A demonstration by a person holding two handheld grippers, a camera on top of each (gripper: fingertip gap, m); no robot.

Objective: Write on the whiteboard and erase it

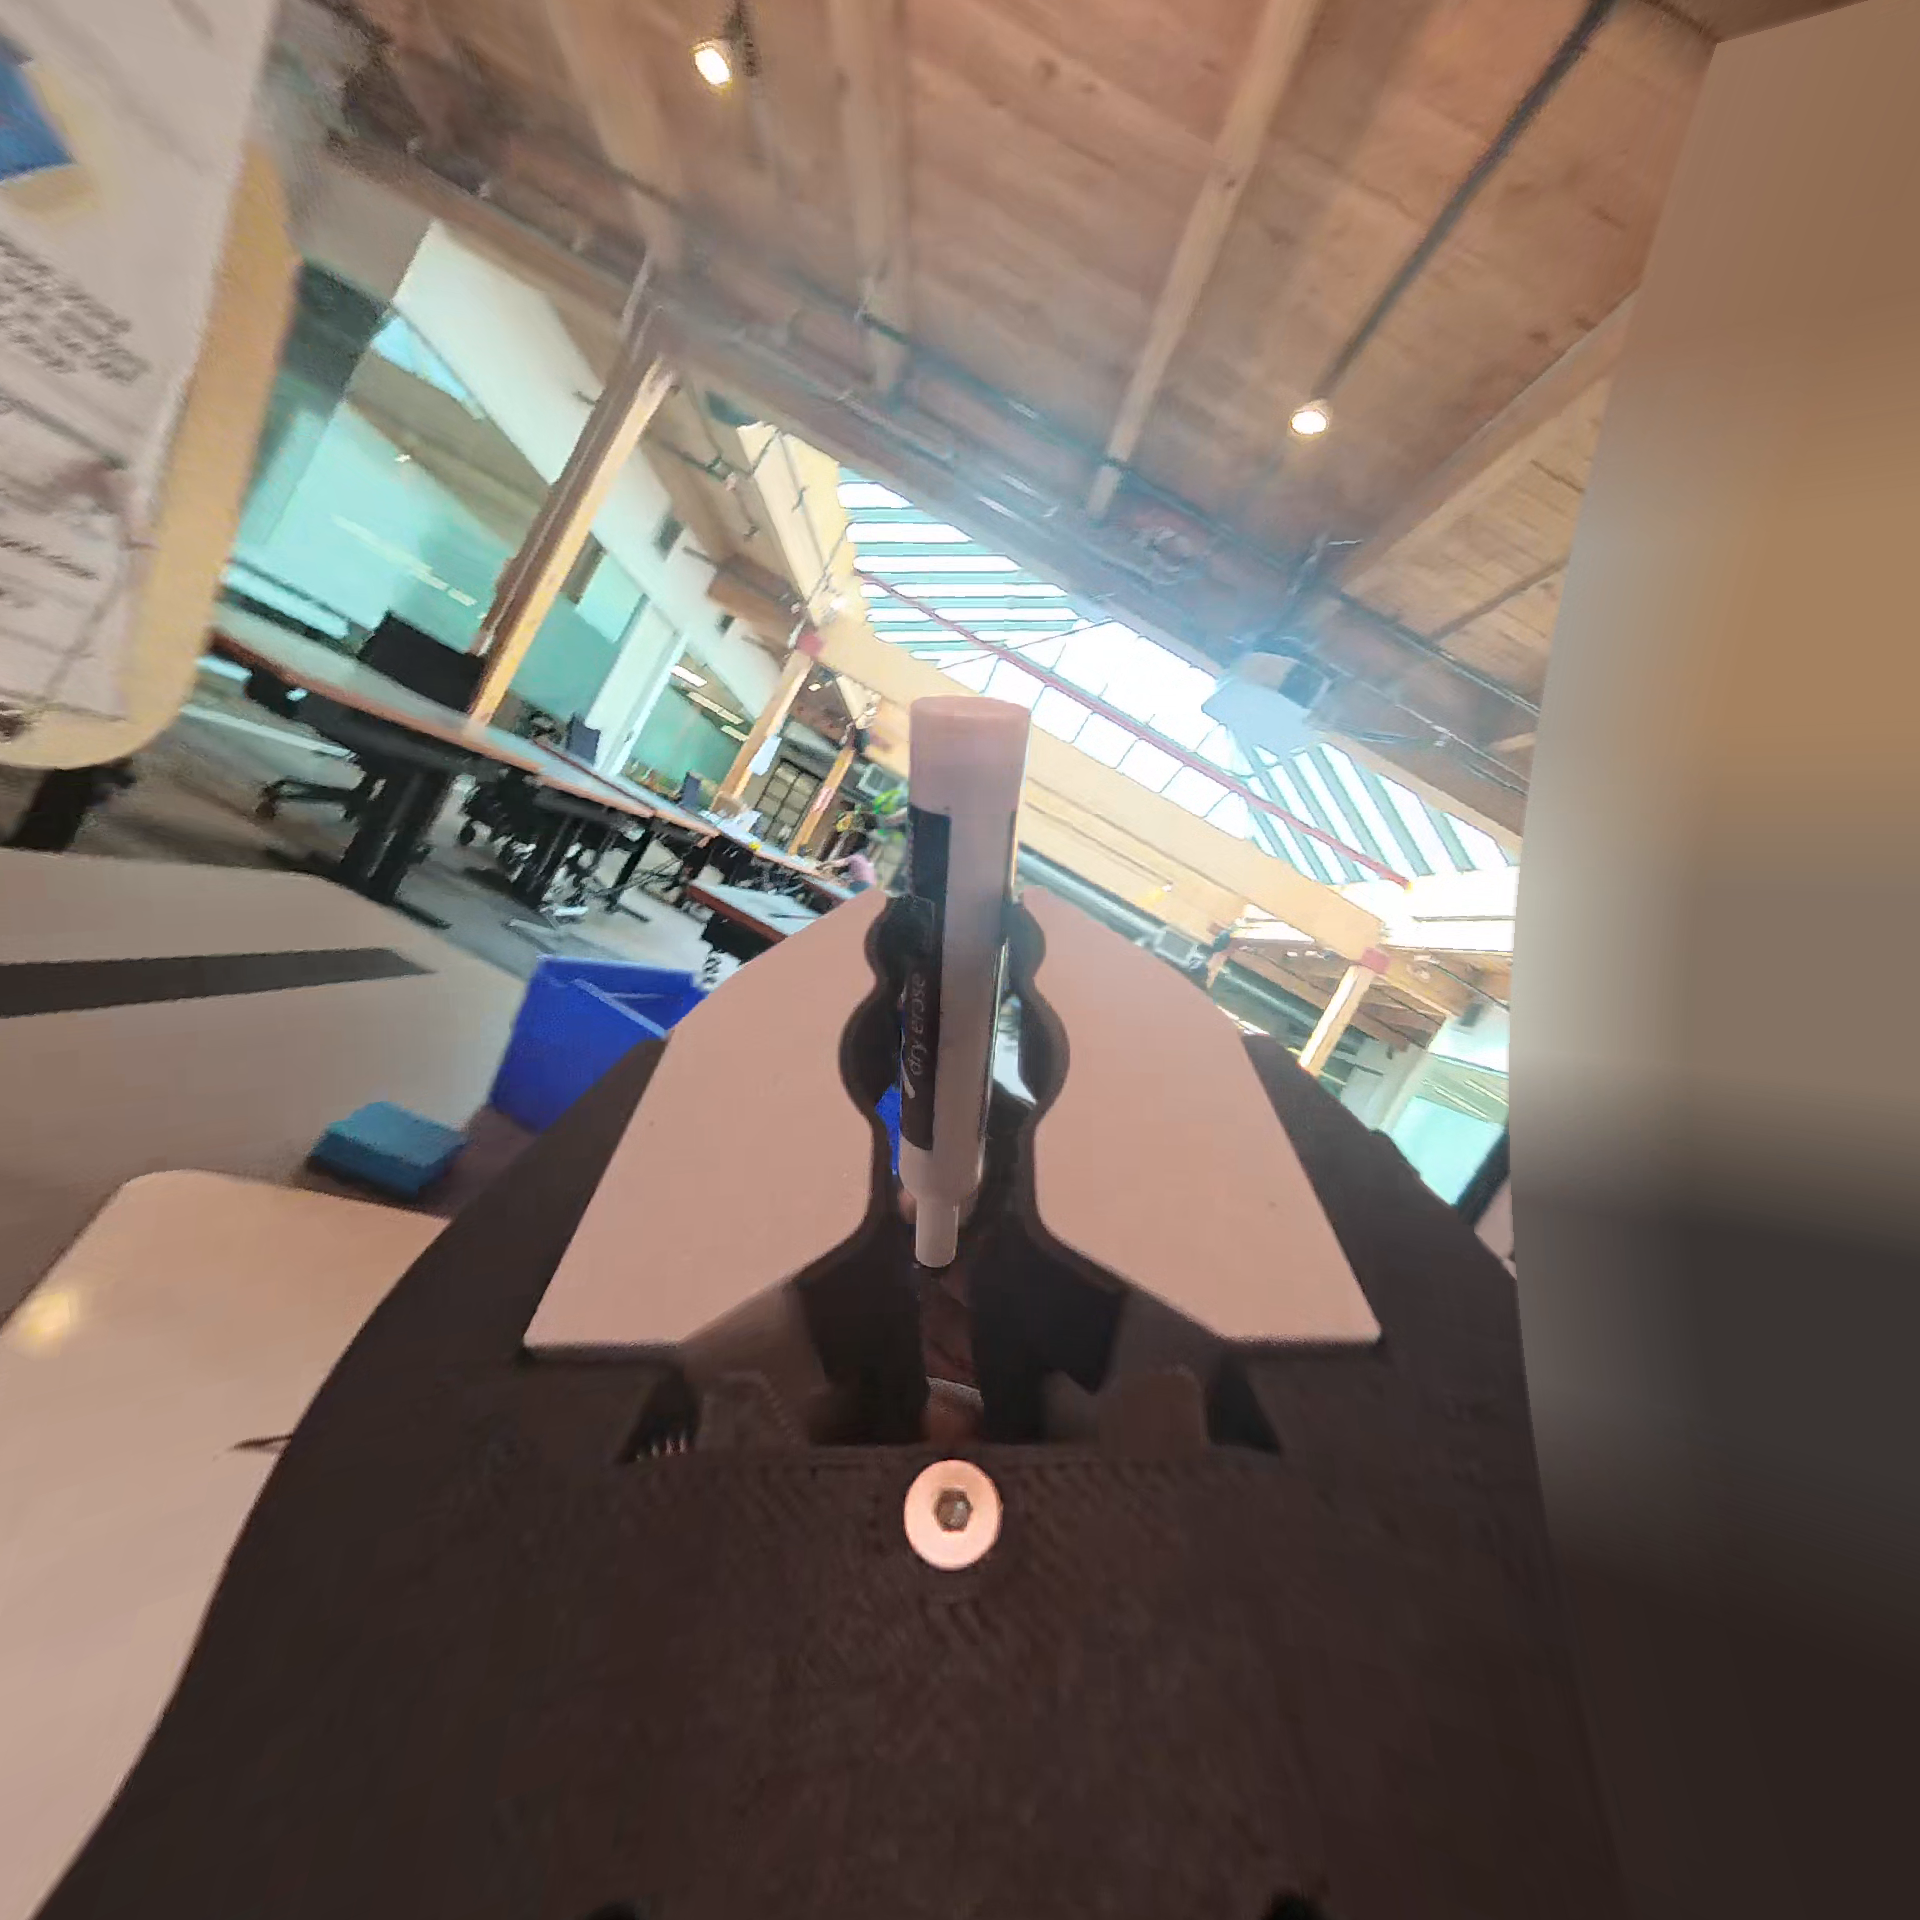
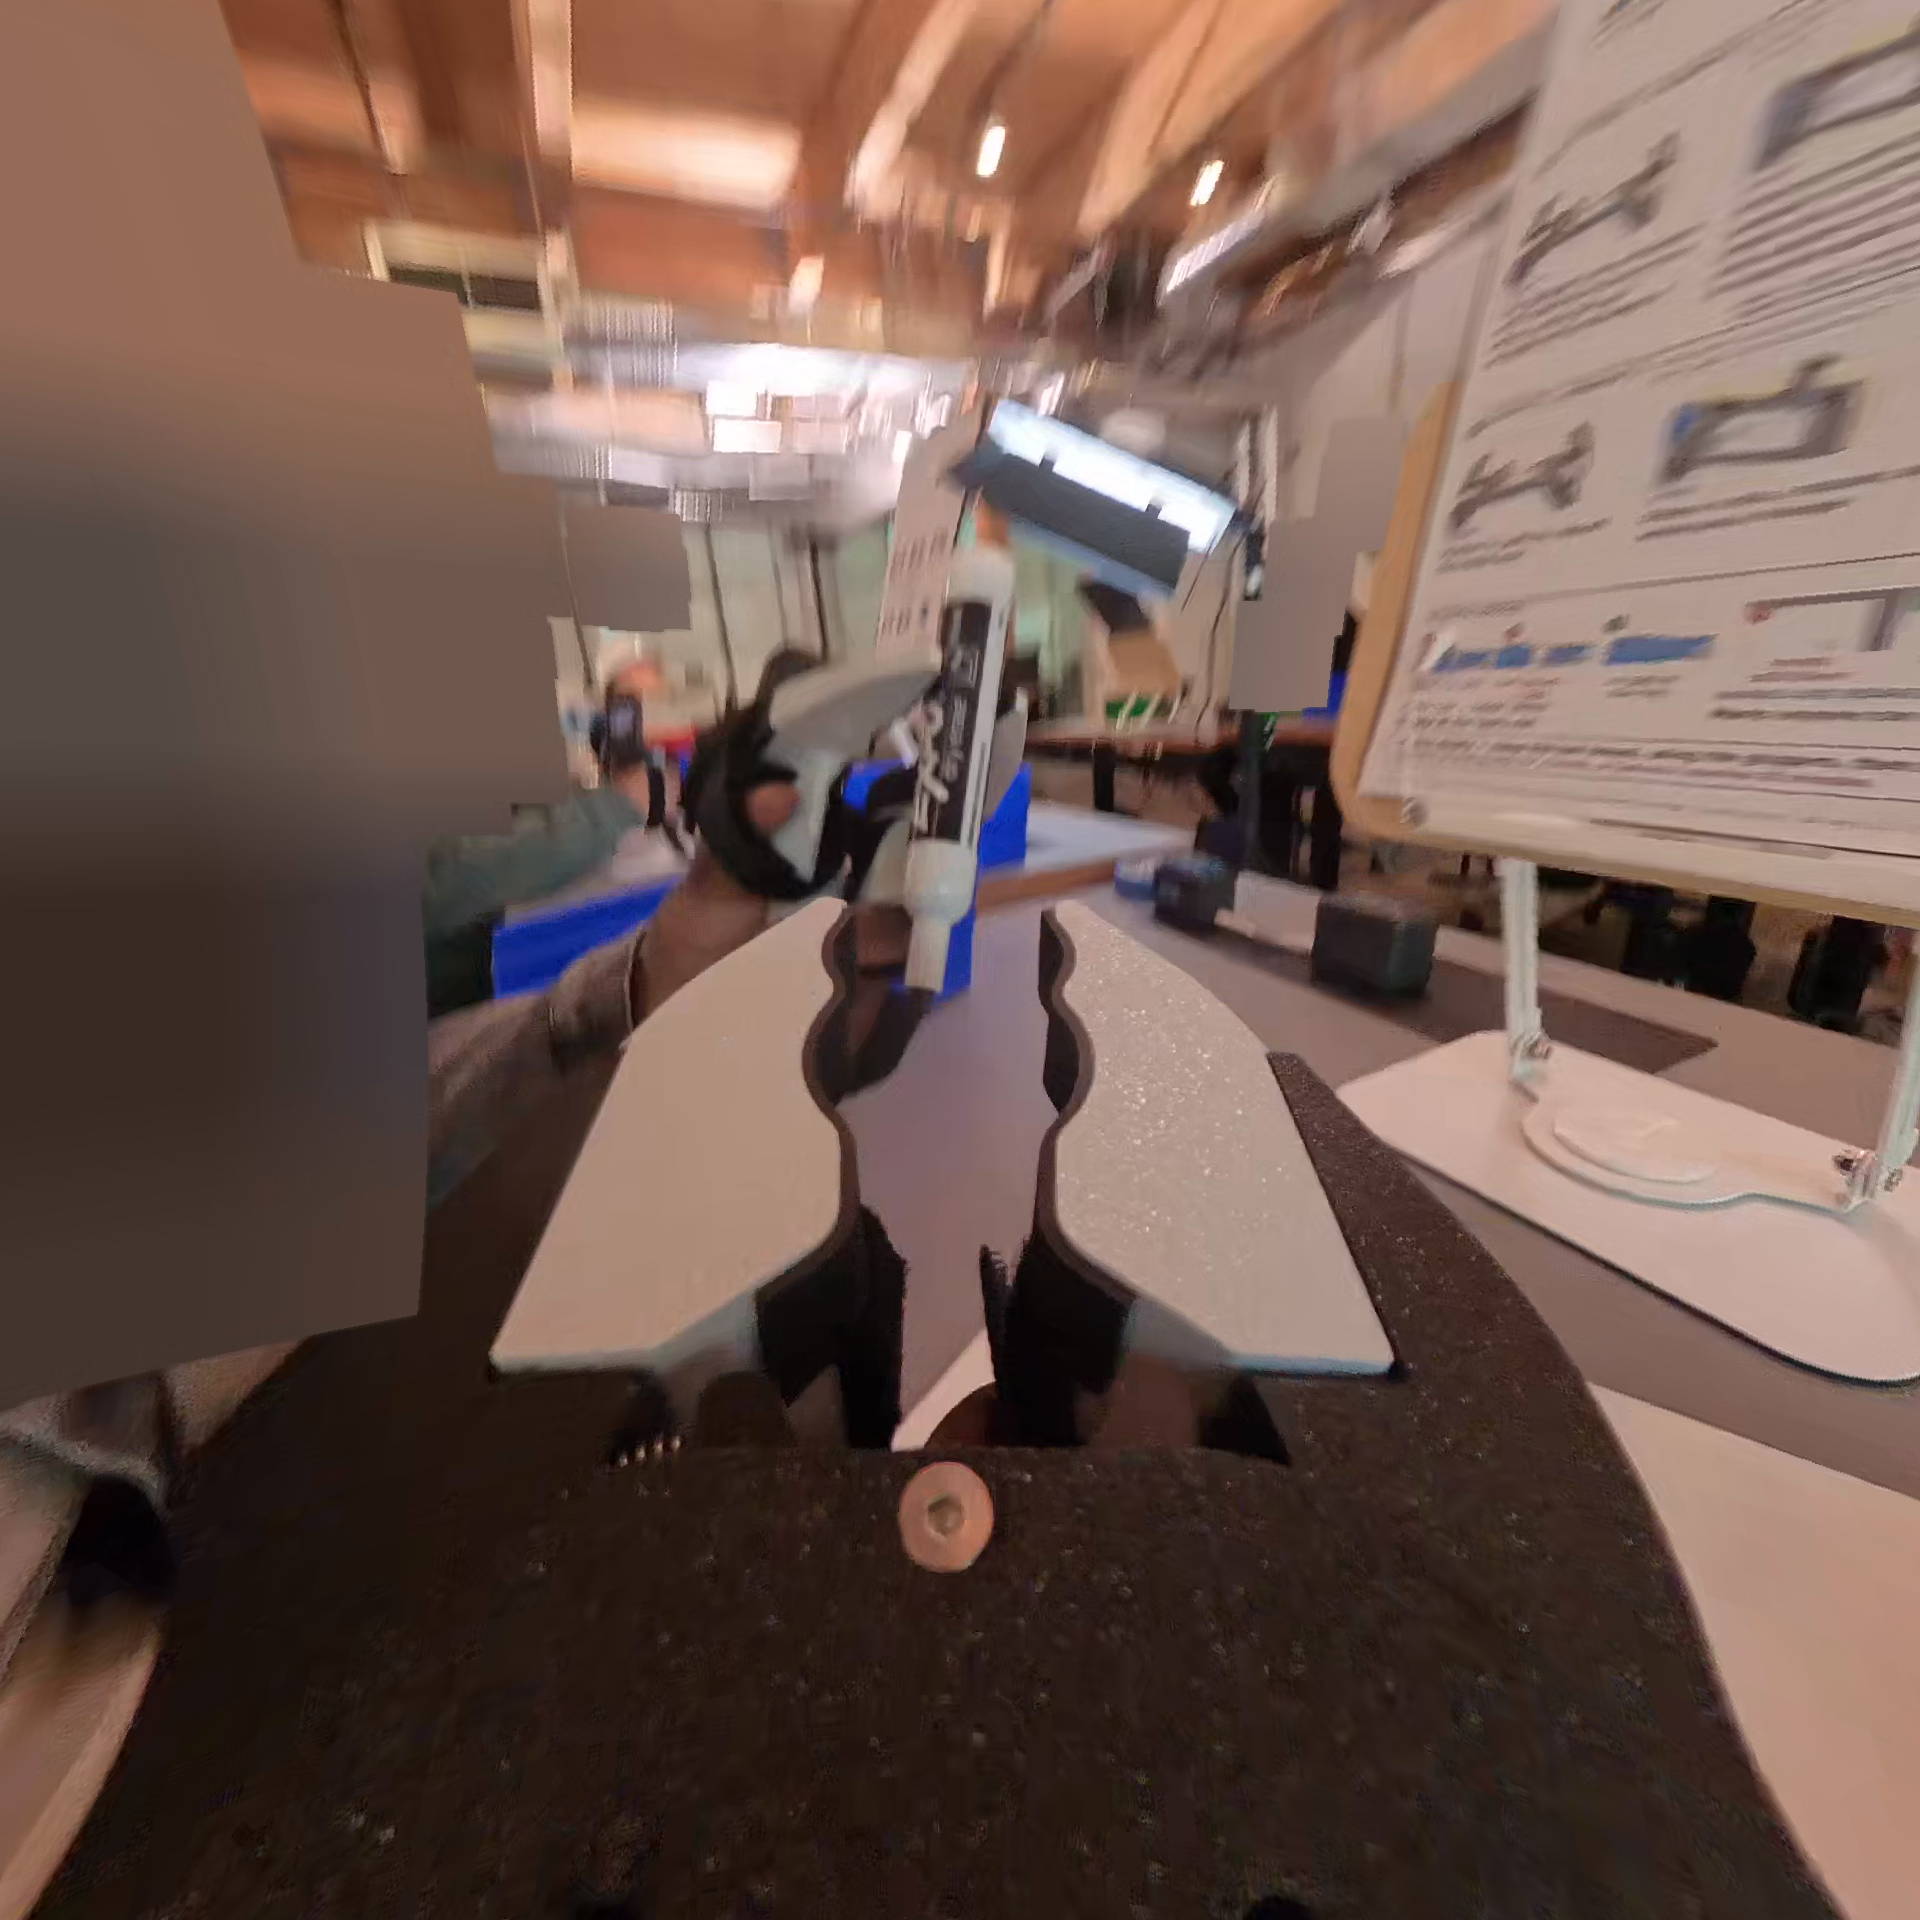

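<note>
The whiteboard (image 2: 1382, 644) stands at two o'clock on the worktop (image 2: 1195, 935). Left tongs (image 1: 951, 925) are clamped mid-barrel on the marker (image 1: 951, 935): light, stiff, slippery plastic. Right tongs (image 2: 940, 914) gape, holding nothing.

One marker (image 1: 954, 966), two tools (image 1: 951, 914) (image 2: 940, 925), one whiteboard stand (image 2: 1704, 1174)

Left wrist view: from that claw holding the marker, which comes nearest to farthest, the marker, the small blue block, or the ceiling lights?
1. Marker: pinched in the left claw.
2. Blue block: low left.
3. Ceiling lights: high overhead.
</note>
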